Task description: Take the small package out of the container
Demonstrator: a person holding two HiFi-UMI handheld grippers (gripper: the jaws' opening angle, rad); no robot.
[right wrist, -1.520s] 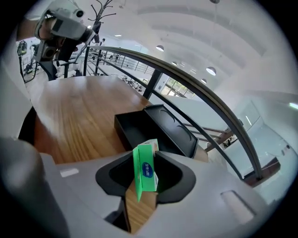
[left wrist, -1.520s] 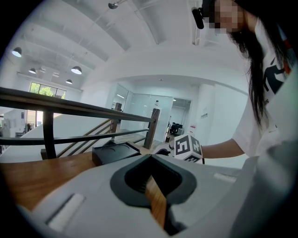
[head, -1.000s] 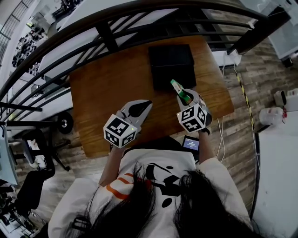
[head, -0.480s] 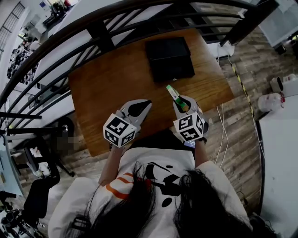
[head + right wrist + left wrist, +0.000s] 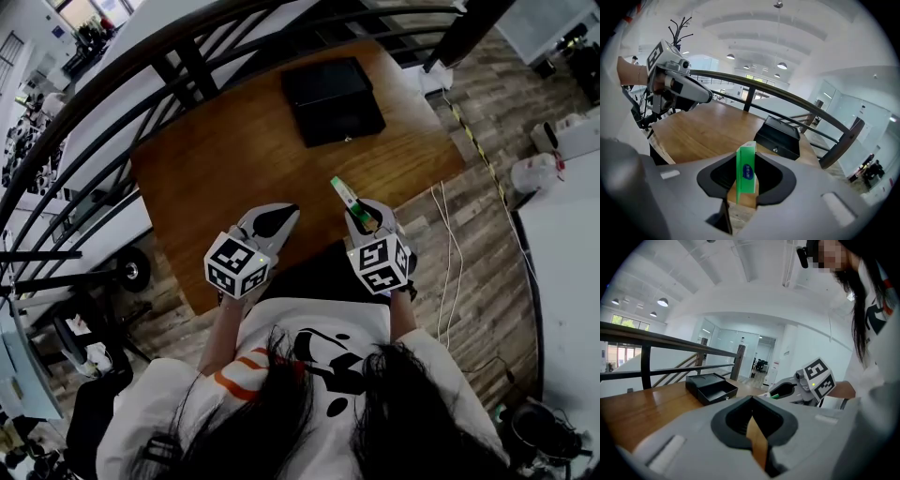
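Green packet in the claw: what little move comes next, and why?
Probably lower the right claw toward the bare wooden table and set the small green package down. The claw is shut on the package, holding it in the air, well clear of the black container, so it looks already taken out.

- No text reads outright anywhere in my three feeds.
- On the small package [image 5: 746, 167], green and clamped in the fingers of the right gripper [image 5: 360, 208], I see a blue oval label [image 5: 748, 171] with pale print. The characters are too small for me to read.
- The marker cube [image 5: 380, 265] on the right gripper has black-and-white square code patterns on each face, with no letters or numbers.
- The marker cube [image 5: 234, 265] on the left gripper [image 5: 289, 212] has the same kind of patterns and no lettering.
- The person's shirt [image 5: 323, 361] carries a black and orange graphic. I can make out no words.
- The wall sign [image 5: 786, 353] by the far doorway shows dark marks that I can't read.
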